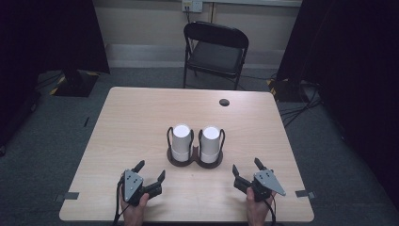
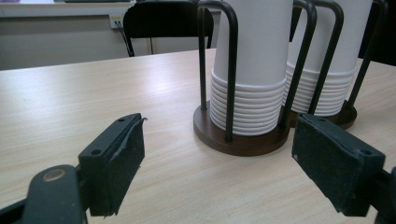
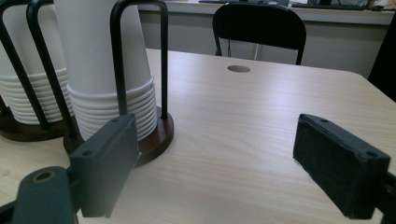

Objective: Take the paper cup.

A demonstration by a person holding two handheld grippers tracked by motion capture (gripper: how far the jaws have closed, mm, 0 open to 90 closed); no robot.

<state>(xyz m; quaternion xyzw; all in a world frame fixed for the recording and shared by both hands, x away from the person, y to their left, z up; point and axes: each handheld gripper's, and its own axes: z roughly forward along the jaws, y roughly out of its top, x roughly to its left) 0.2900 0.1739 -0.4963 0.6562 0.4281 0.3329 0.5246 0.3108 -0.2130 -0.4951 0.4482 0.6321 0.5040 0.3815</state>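
At twelve o'clock from your wide, empty left tongs and right tongs, the light, crushable paper cups want a gentle grip near the top.

high view – above, looking forward and down | gripper views – low, close, both facing cup stacks

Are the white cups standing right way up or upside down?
Upside down. The two stacks of white cups show closed flat bottoms on top, and their rolled rims are bunched low, by the cup holder's wooden base.
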